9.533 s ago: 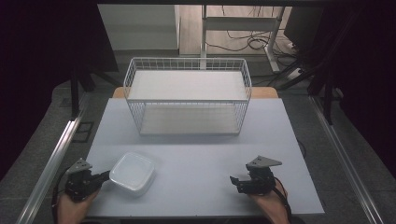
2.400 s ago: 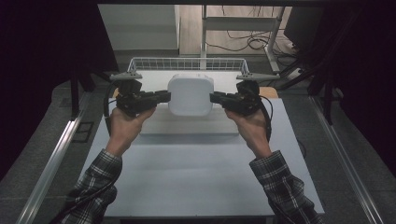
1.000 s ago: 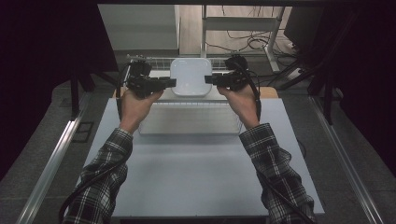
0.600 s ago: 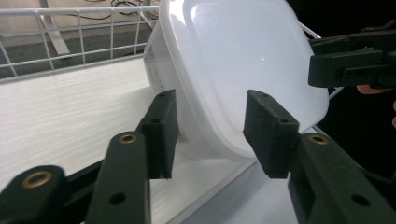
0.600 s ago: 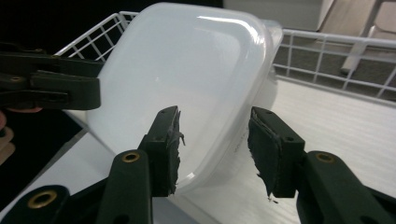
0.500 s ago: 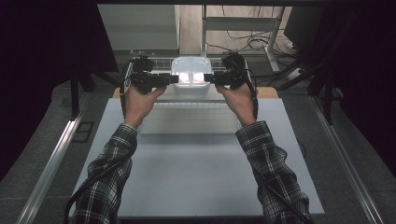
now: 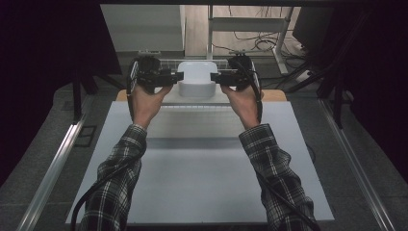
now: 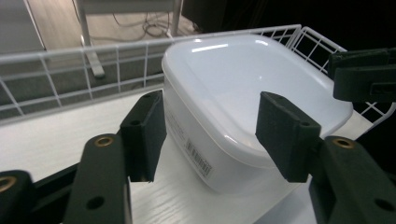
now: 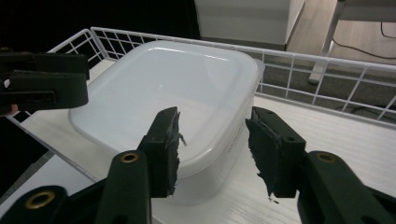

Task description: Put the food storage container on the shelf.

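Tabletop [image 7: 202,183]: pale work surface, bare in its near part, with a person's two plaid-sleeved forearms reaching across it to the far end. Wire basket [image 7: 166,64]: white, open-topped, standing at the far edge of the tabletop on a white wood-grain floor panel [image 8: 60,140]. Plastic container [image 7: 196,78]: white, square with rounded corners, lidless, upright; it sits inside the basket on that panel, near the back wire wall. Status, as judged: the placing of the container in the basket looks complete, since it rests on its own base; what is left is to draw both hands back clear of the basket. Left tongs [image 7: 169,77]: jaws have just been opening and now stand roughly half apart, straddling the container's near wall and rim, one pad outside and one over the inside, neither pressing on it, so nothing is gripped. Right tongs [image 7: 222,78]: jaws likewise have just been opening, set astride the opposite wall with a gap on each side of the rim; no hold. The container thus lies directly between the two tongs, released by both.
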Available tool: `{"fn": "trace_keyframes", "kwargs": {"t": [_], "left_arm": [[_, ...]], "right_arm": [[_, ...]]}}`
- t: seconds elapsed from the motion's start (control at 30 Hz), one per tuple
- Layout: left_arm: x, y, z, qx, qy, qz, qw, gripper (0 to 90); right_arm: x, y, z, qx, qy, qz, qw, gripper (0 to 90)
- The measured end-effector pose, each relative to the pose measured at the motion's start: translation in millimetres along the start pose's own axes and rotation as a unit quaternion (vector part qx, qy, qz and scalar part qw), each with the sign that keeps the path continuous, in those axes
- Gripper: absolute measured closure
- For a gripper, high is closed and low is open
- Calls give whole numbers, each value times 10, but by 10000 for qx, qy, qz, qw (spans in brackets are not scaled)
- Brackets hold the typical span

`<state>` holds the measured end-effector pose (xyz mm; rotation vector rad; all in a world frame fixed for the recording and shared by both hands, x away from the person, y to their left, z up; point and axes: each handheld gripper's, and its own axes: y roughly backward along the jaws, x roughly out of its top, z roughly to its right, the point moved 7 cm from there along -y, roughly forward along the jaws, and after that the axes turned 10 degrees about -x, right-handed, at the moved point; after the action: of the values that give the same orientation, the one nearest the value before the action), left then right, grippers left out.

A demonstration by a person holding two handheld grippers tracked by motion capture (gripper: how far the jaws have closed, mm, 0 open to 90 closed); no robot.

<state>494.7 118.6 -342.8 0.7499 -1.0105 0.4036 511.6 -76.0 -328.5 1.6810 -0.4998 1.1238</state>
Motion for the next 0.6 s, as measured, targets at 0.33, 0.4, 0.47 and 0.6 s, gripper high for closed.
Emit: {"fn": "trace_keyframes", "kwargs": {"t": [0.33, 0.4, 0.47, 0.6], "left_arm": [[-187, 10, 147, -606, -151, -304, 9976, 145], [-231, 6, 189, -625, -244, -373, 9971, 114], [-276, -2, 237, -617, -352, -455, 9964, 91], [-360, 8, 300, -563, -515, -588, 9954, 66]], "right_arm": [[-213, 104, -93, 492, 411, 49, 9979, 159], [-256, 120, -118, 480, 526, 76, 9974, 137], [-293, 137, -147, 506, 643, 92, 9966, 115], [-360, 165, -181, 507, 790, 113, 9955, 79]]}}
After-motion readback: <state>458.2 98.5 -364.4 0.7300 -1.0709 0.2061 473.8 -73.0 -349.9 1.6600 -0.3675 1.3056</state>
